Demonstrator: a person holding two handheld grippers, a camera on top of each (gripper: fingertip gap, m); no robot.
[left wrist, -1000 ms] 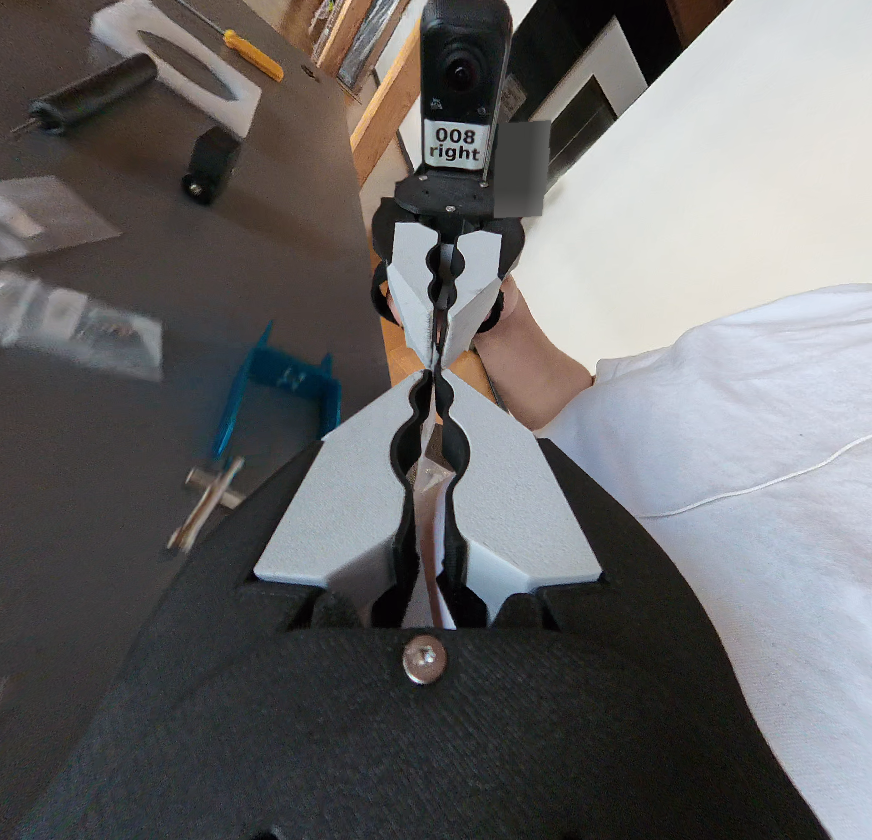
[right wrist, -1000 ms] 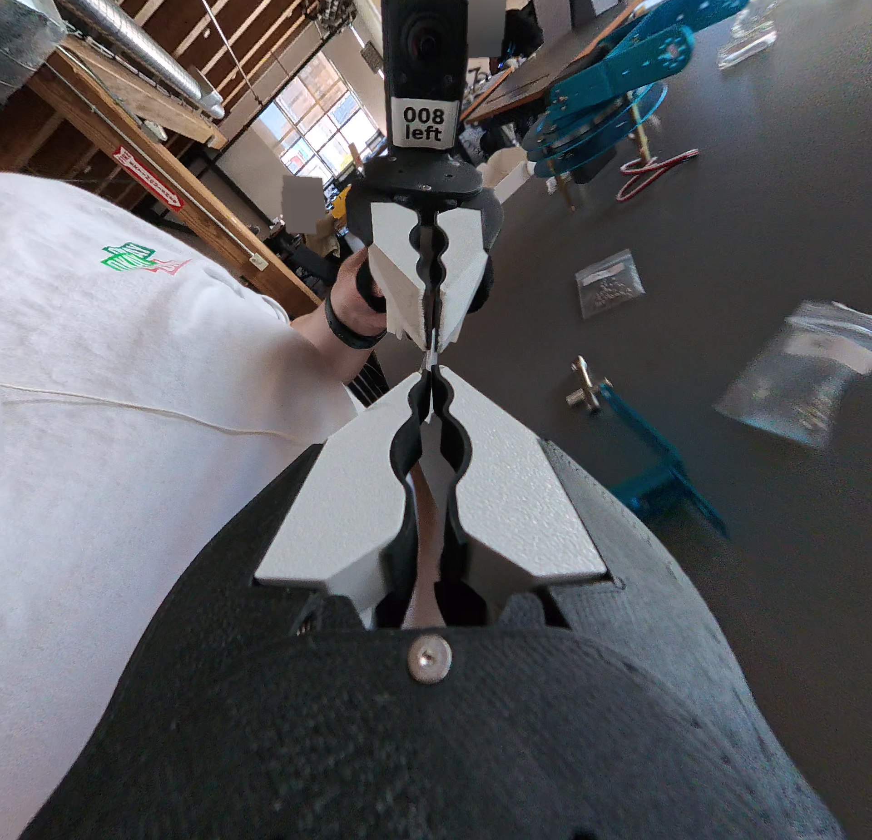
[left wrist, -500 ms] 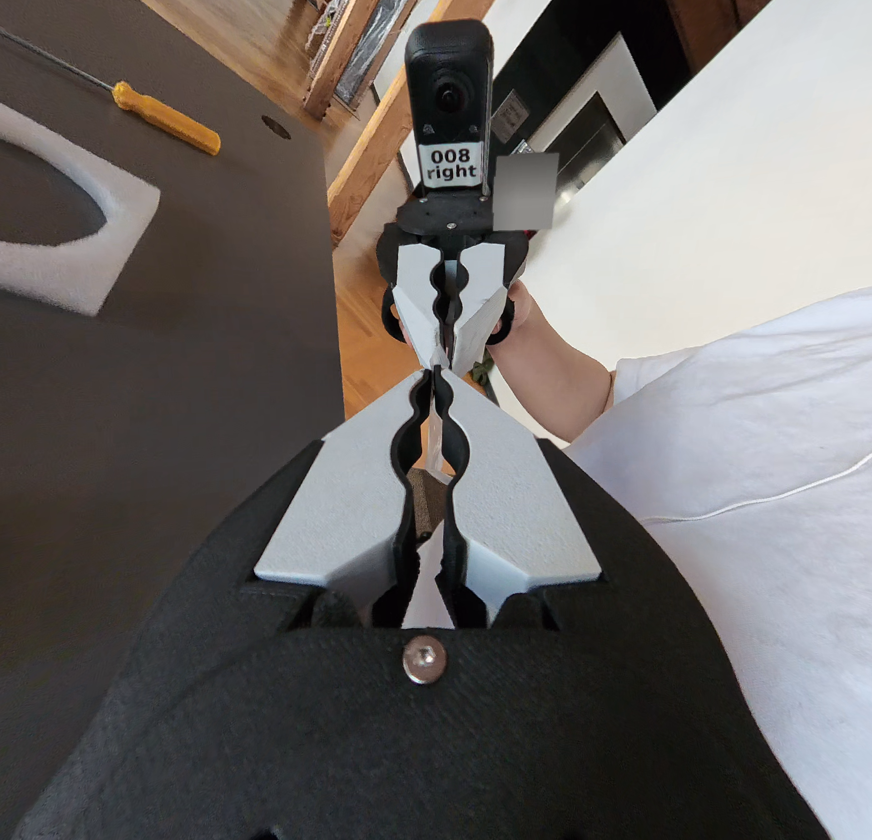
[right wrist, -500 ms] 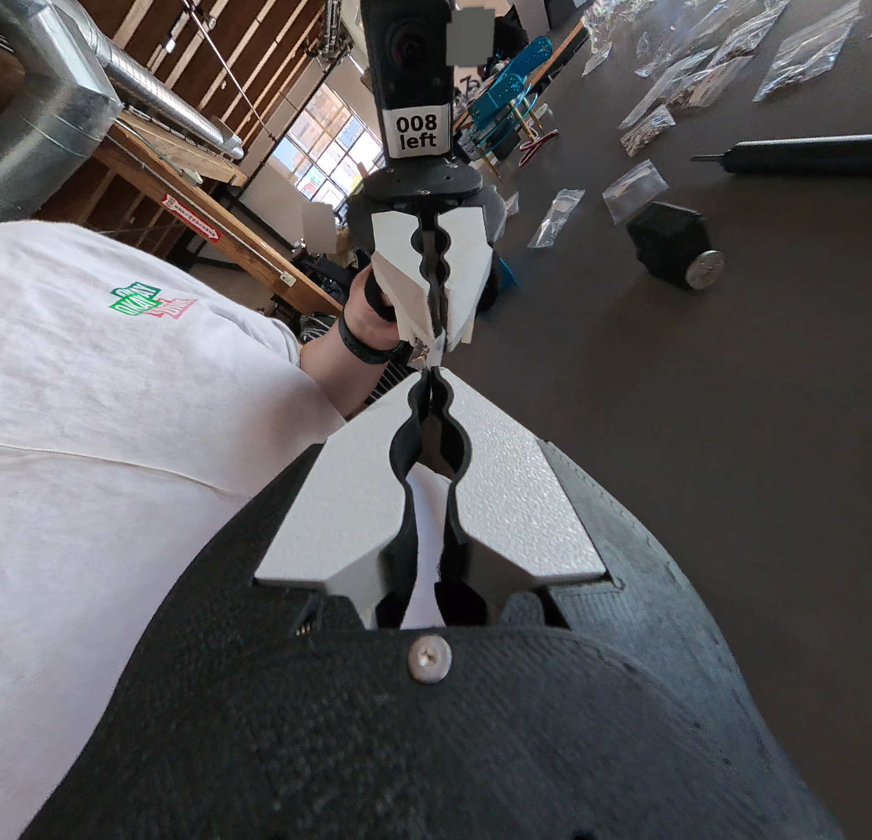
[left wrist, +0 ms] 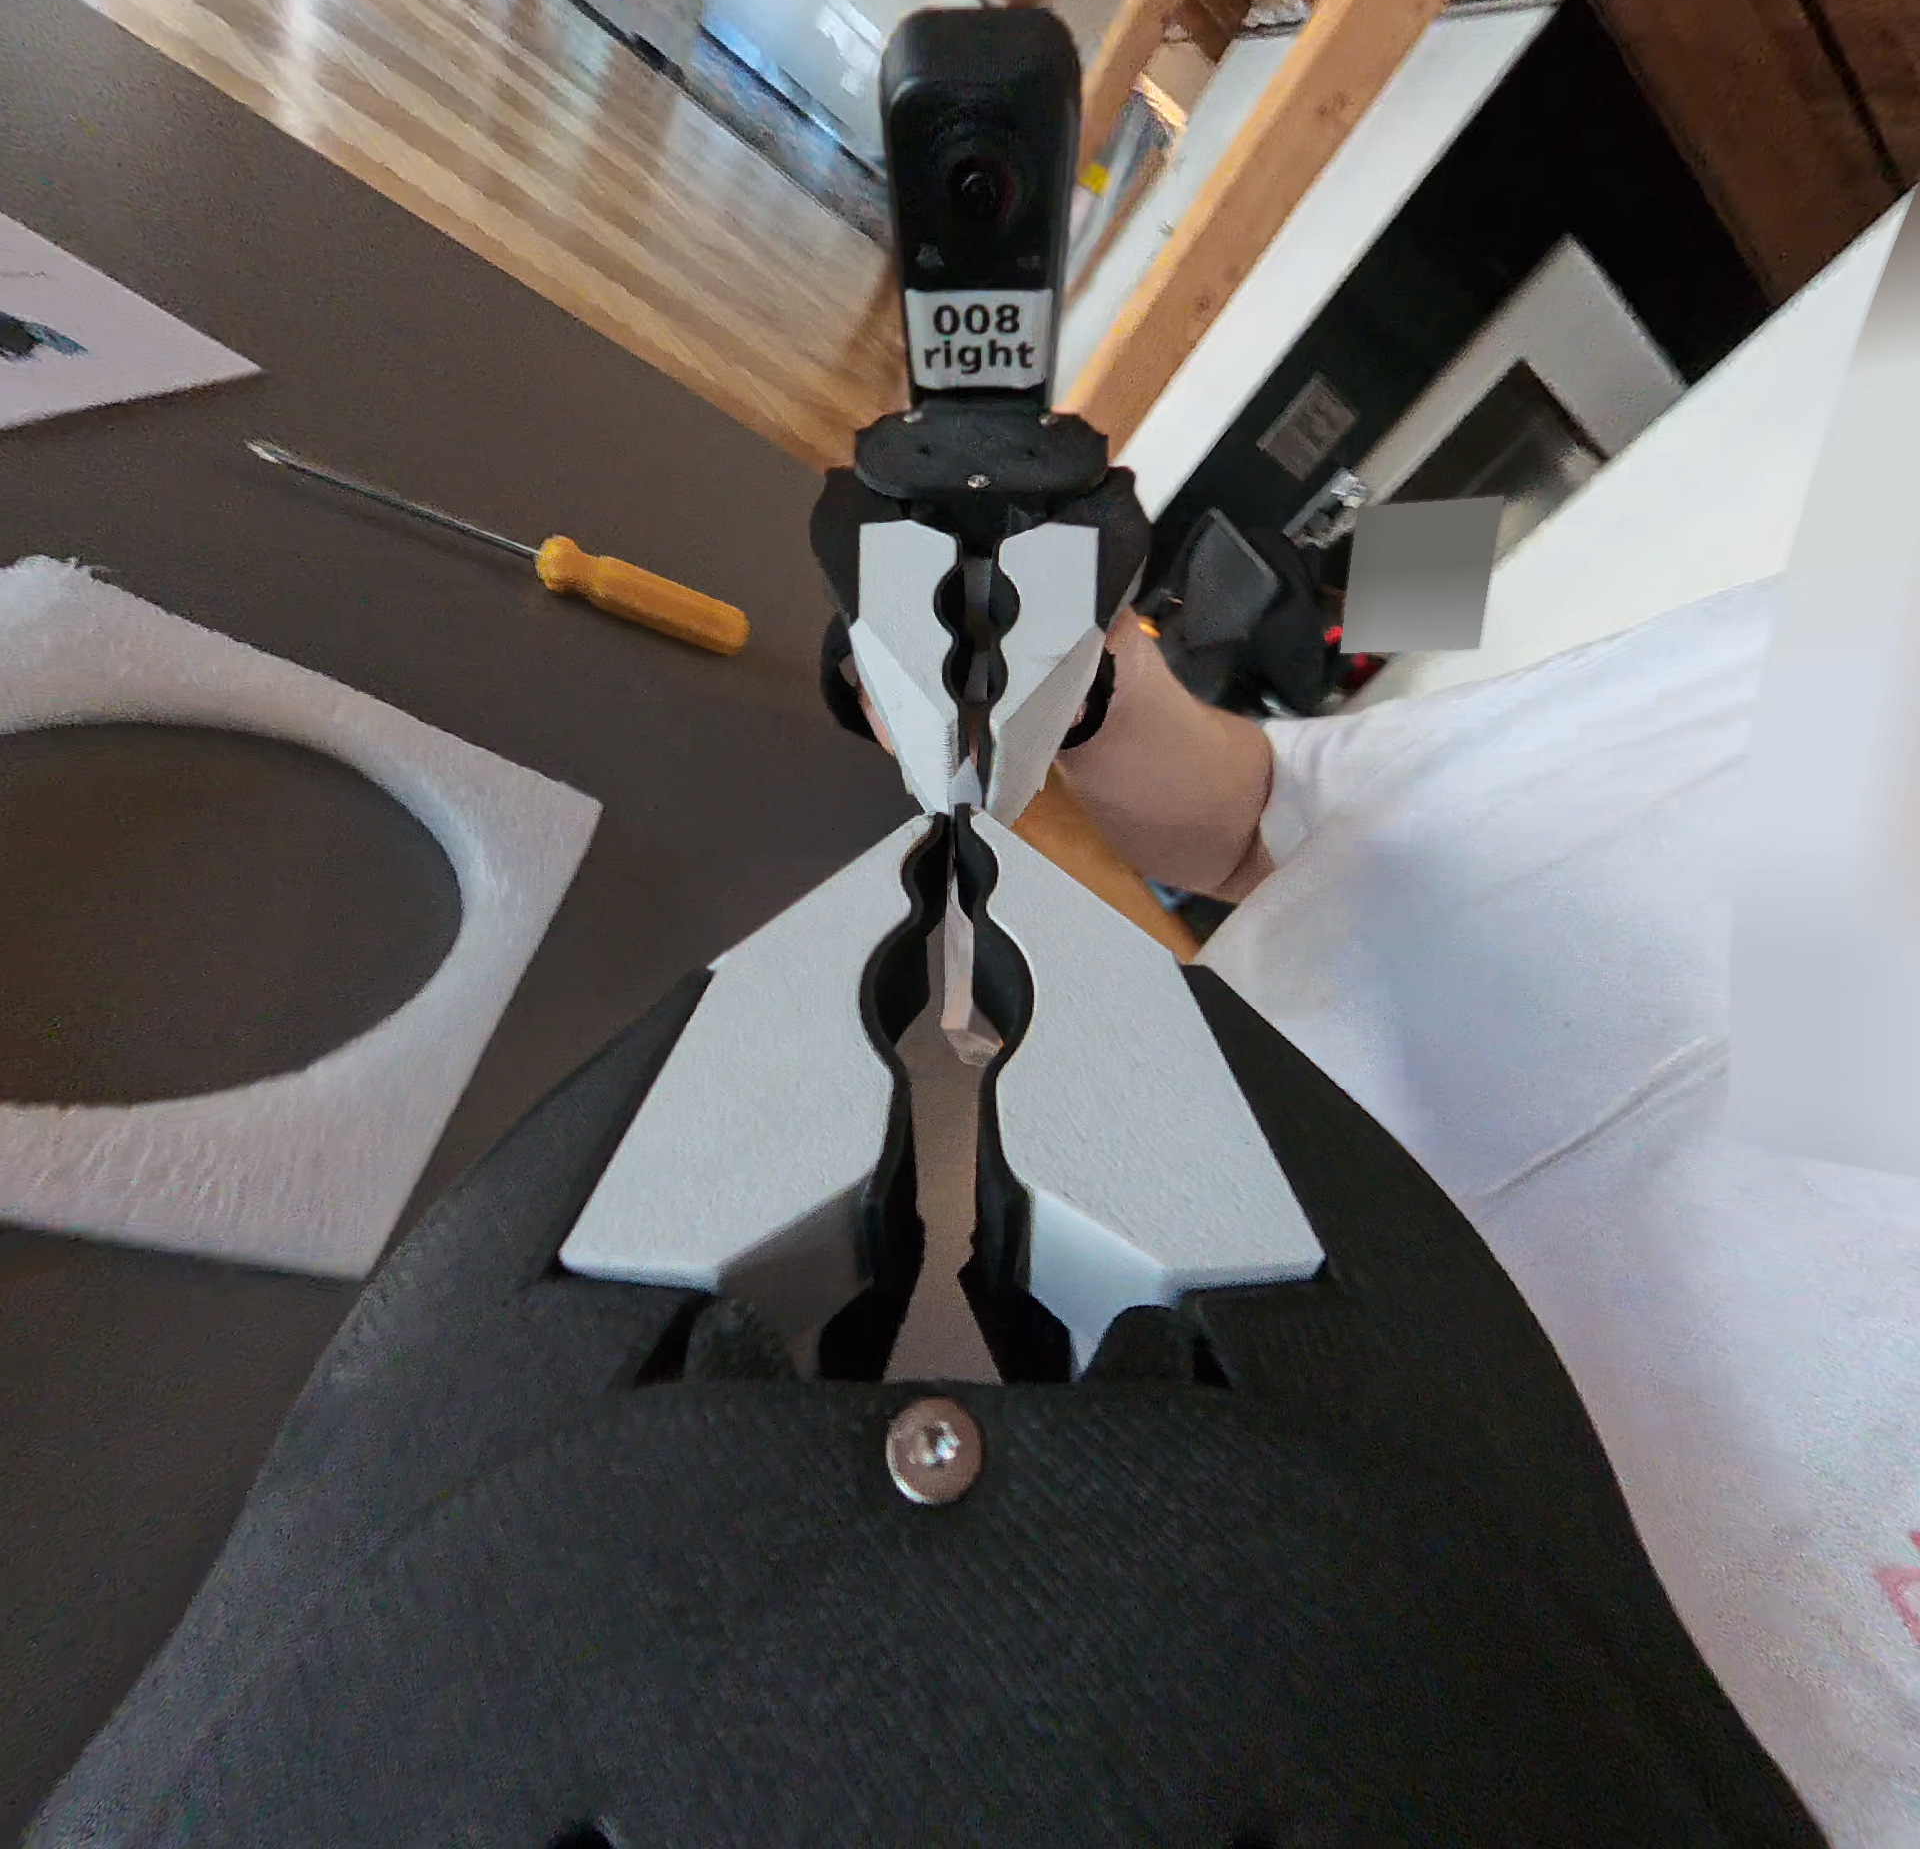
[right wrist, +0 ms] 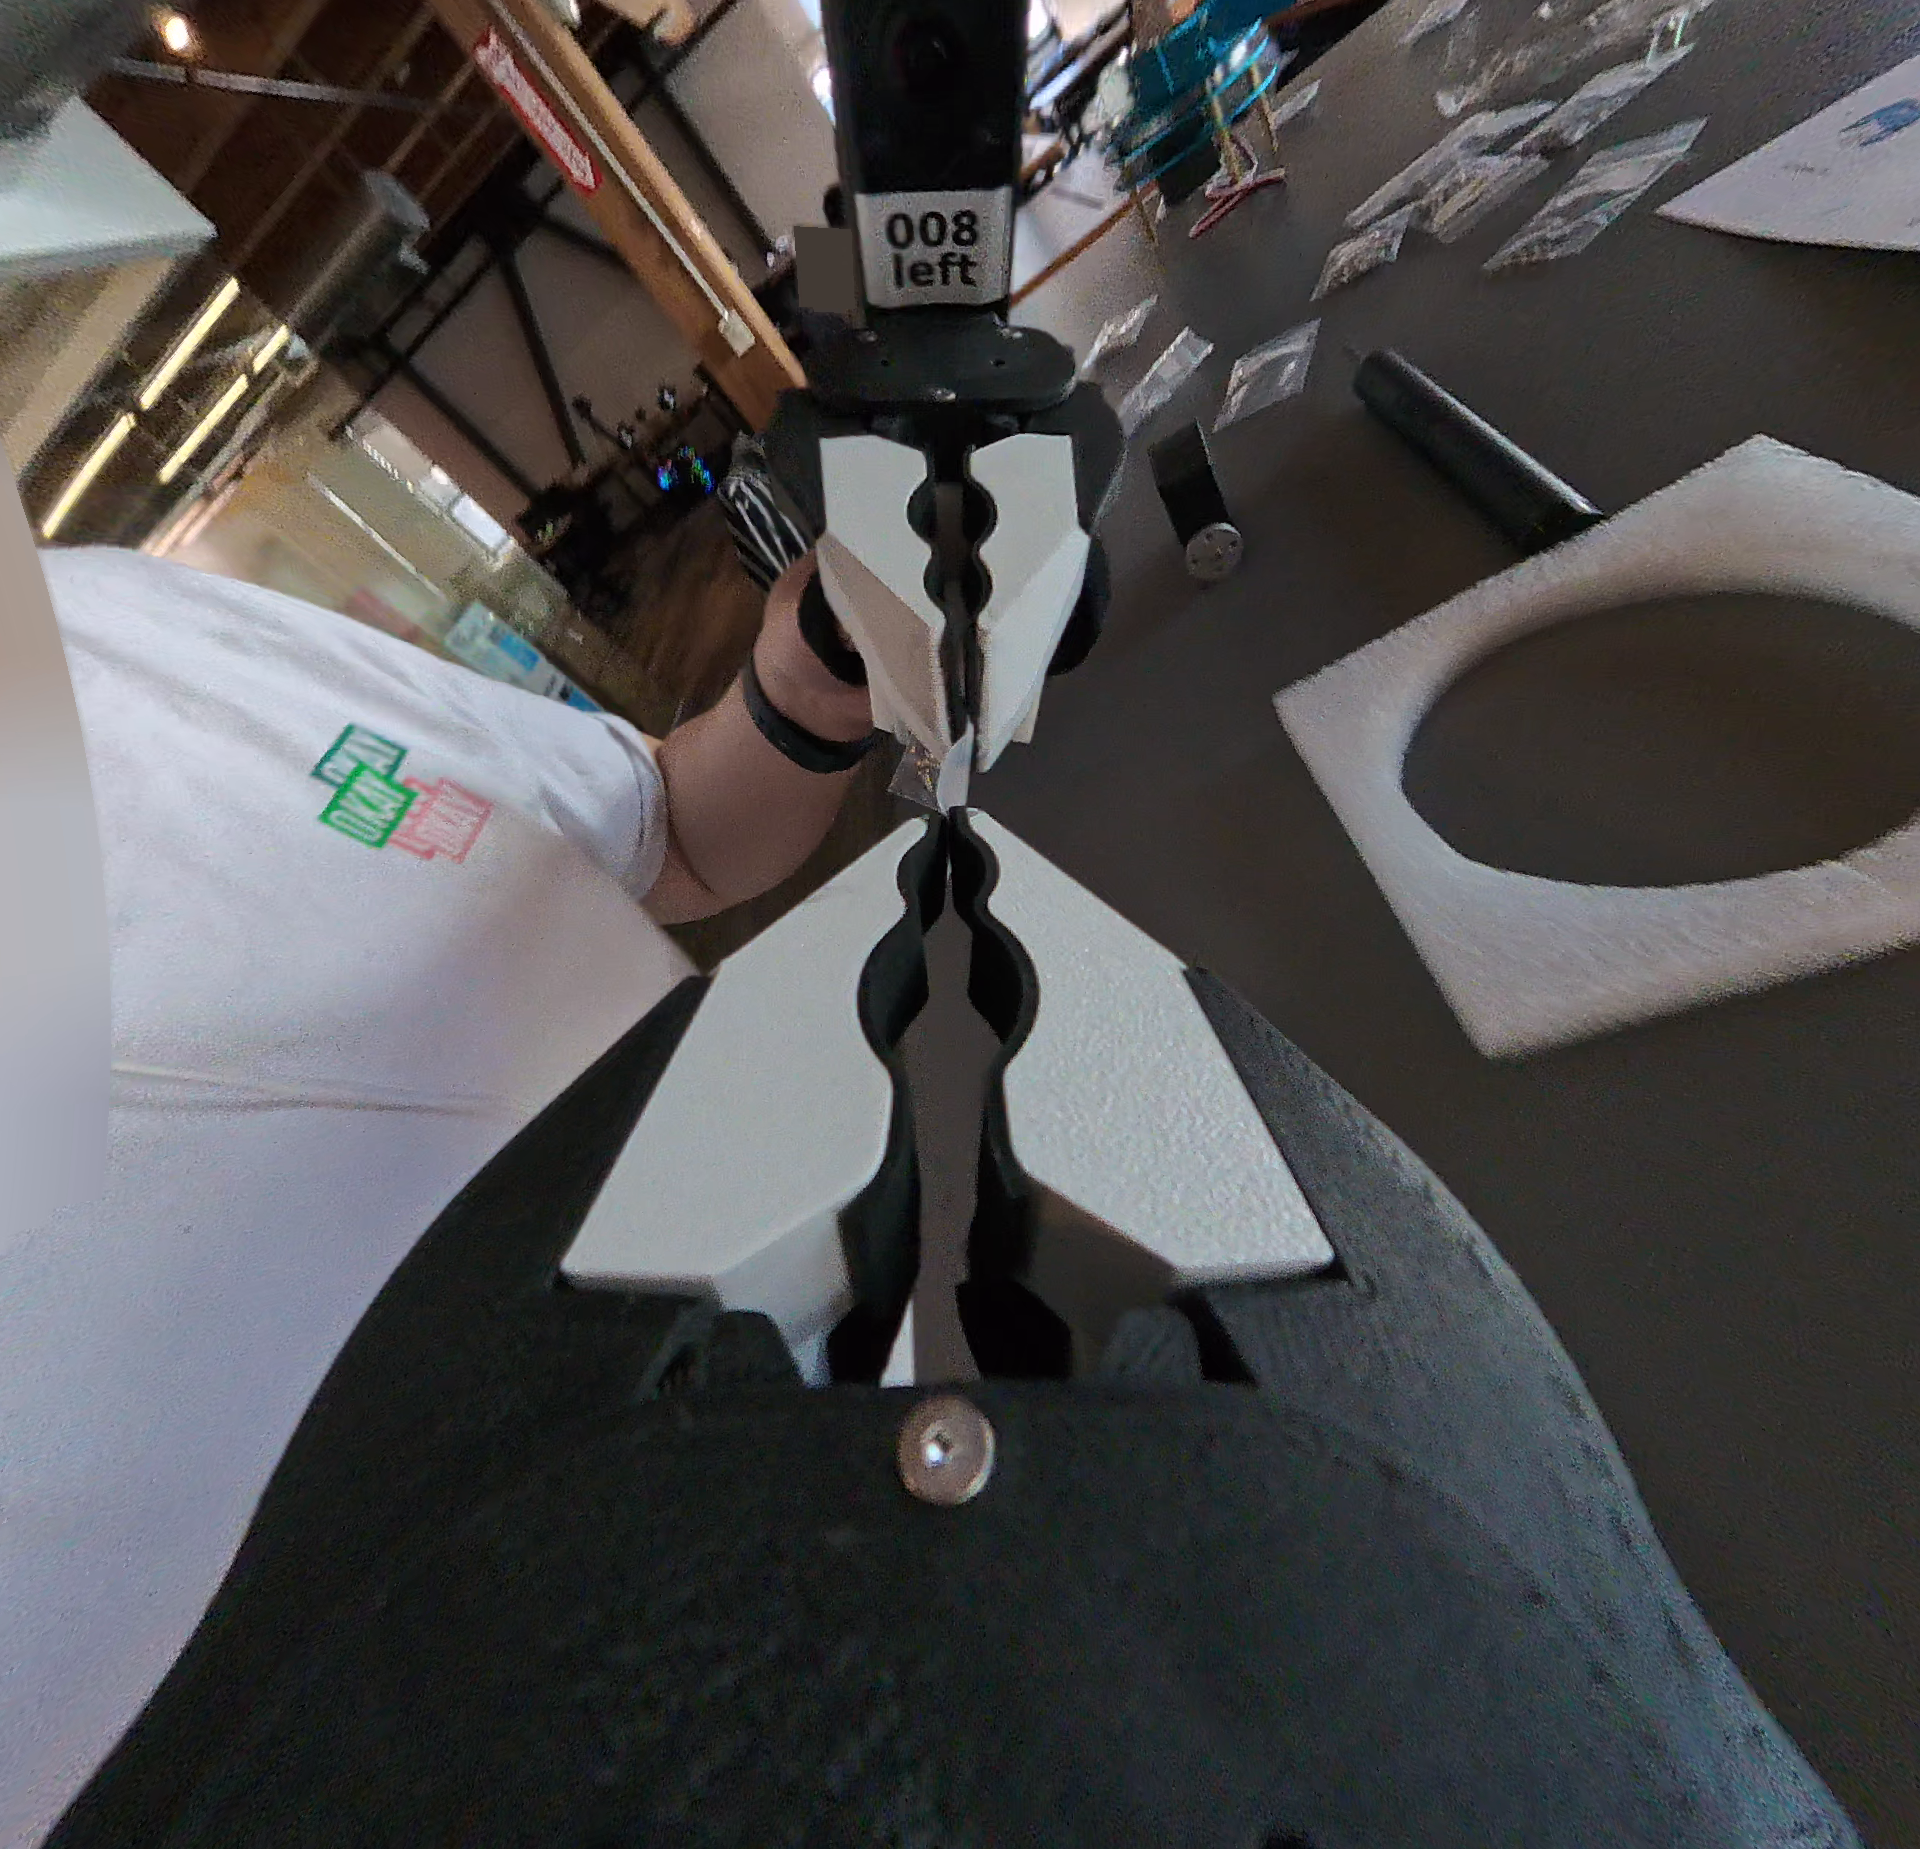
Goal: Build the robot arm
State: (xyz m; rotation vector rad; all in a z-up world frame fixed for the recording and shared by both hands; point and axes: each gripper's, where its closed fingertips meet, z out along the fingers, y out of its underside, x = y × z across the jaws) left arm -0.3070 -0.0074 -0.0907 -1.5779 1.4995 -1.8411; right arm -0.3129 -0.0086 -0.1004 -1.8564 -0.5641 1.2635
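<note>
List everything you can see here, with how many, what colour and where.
table: one, dark grey-brown, under everything
foam sheet: one, white with an oval cutout, flat on the table
screwdriver: one, orange handle, beyond the foam sheet
cylinder: one, black, at the foam's far edge
block: one, black with a silver disc end, near the cylinder
clear bags: several, scattered farther back
paper sheet: one, white, far right
plate assembly: one, blue, table's far end
small clear bag: one, pinched between both grippers
shirt: one, white
wristband: one, black, left wrist
left gripper: shut on the bag
right gripper: shut on the bag
</note>
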